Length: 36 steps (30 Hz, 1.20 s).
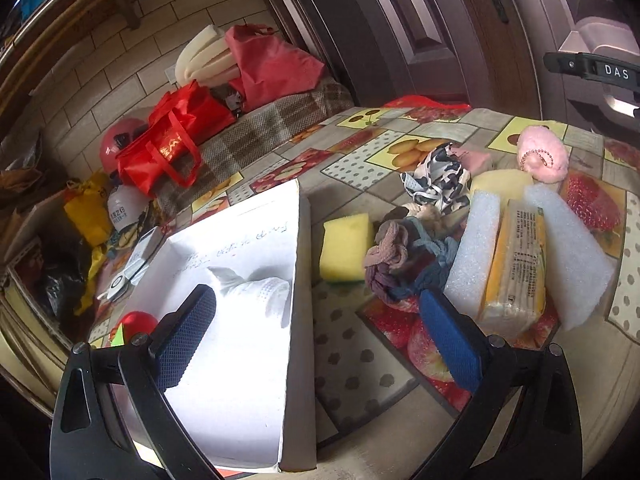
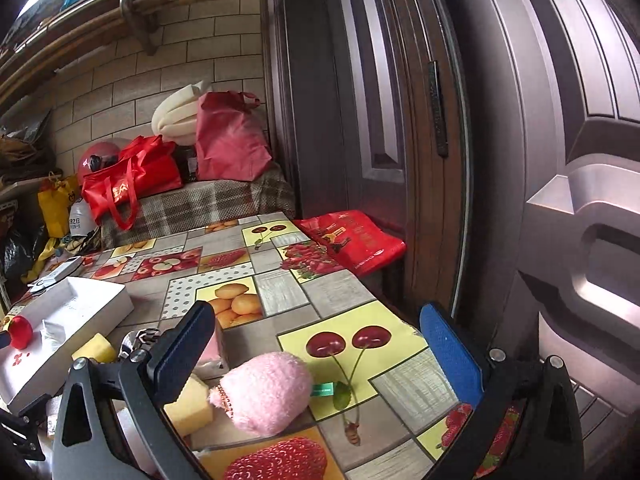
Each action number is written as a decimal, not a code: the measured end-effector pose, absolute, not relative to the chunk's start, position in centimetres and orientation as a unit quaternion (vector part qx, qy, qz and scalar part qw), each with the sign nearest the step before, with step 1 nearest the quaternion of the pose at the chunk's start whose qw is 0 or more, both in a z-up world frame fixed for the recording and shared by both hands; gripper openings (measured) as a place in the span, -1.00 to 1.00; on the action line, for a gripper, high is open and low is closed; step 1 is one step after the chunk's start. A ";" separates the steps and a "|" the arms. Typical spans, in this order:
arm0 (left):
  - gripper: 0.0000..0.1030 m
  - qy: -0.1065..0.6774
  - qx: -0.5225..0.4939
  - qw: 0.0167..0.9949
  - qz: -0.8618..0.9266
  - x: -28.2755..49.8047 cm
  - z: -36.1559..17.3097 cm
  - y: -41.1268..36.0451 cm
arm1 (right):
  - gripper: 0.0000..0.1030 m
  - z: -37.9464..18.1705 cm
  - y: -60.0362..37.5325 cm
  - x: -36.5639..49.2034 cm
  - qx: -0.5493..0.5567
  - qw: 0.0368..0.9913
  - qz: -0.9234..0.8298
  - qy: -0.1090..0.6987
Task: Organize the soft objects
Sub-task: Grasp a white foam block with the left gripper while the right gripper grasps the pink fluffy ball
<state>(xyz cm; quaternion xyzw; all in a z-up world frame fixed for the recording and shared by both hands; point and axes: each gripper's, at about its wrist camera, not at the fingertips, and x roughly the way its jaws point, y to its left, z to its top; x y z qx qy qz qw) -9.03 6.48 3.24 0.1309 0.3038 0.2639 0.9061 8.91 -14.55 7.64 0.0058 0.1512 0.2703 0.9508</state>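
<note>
My left gripper (image 1: 316, 324) is open and empty, low over the table, its left finger over the white box (image 1: 240, 360). A white cloth (image 1: 256, 292) lies in the box. Right of the box lie a yellow sponge (image 1: 346, 246), knotted hair ties (image 1: 404, 264), a patterned cloth (image 1: 436, 178), two white foam blocks (image 1: 476, 256), a yellow tissue pack (image 1: 516, 264) and a pink plush (image 1: 544, 156). My right gripper (image 2: 324, 340) is open and empty above the pink plush (image 2: 268, 390), beside a yellow sponge (image 2: 192, 404).
The table wears a fruit-print cloth (image 2: 240, 264). A red ball (image 2: 20, 332) sits at the box's left end. Red bags (image 1: 172, 144) lie on a bench behind. A dark door (image 2: 520, 120) stands close on the right. A red bag (image 2: 356, 240) lies by the table's far edge.
</note>
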 end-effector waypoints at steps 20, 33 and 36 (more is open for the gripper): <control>0.99 0.335 -0.126 0.933 0.043 -7.7 3.4 7.0 | 1.00 6.9 -15.1 10.7 0.020 0.937 0.291 0.191; 0.91 0.359 -0.129 0.924 0.040 -5.8 2.9 4.4 | 0.99 4.8 -9.8 10.8 -0.099 0.883 0.360 0.284; 0.87 0.362 -0.146 0.920 0.045 -5.9 2.7 5.3 | 0.96 3.8 -8.7 11.2 -0.128 0.875 0.352 0.308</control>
